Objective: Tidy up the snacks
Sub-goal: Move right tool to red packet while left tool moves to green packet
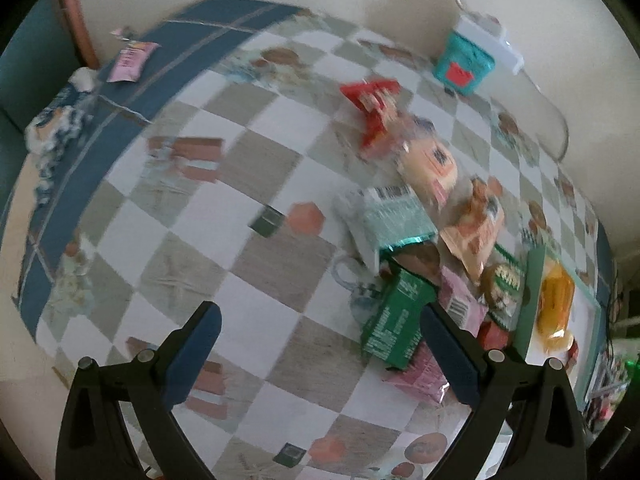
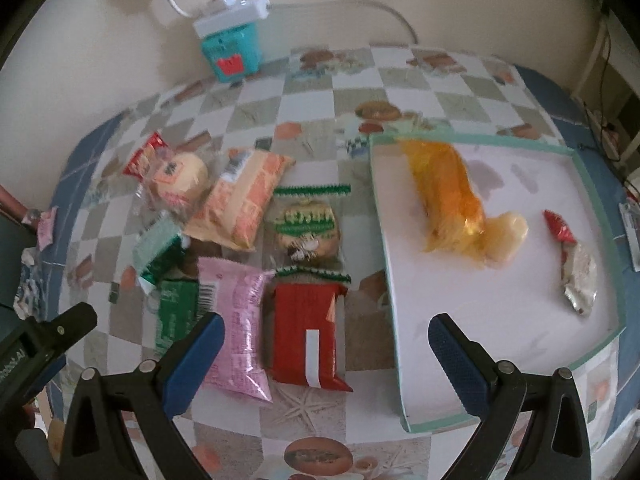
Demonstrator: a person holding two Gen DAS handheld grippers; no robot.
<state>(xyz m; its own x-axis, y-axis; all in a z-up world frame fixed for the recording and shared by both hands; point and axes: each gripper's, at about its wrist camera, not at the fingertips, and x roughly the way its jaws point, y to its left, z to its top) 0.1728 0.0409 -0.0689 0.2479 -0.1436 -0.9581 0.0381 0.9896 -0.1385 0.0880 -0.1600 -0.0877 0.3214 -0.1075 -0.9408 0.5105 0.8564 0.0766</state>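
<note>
Several snack packets lie in a loose pile on the checked tablecloth: a red packet (image 2: 306,336), a pink packet (image 2: 236,328), a green packet (image 2: 176,312) (image 1: 394,320), a round cookie in clear wrap (image 2: 308,228) and an orange-and-cream bag (image 2: 244,204). A shallow white tray with a teal rim (image 2: 596,216) holds a yellow bag (image 2: 444,196) and a red-and-silver wrapped candy (image 2: 572,264). My right gripper (image 2: 326,334) hangs open above the red packet, beside the tray's near-left edge. My left gripper (image 1: 320,328) is open over bare cloth, left of the green packet.
A teal box with a white lid (image 2: 230,48) (image 1: 466,58) and its cable stand against the back wall. A small pink packet (image 1: 130,60) lies on the blue border of the cloth at the table's far left edge. Open checked cloth spreads left of the pile.
</note>
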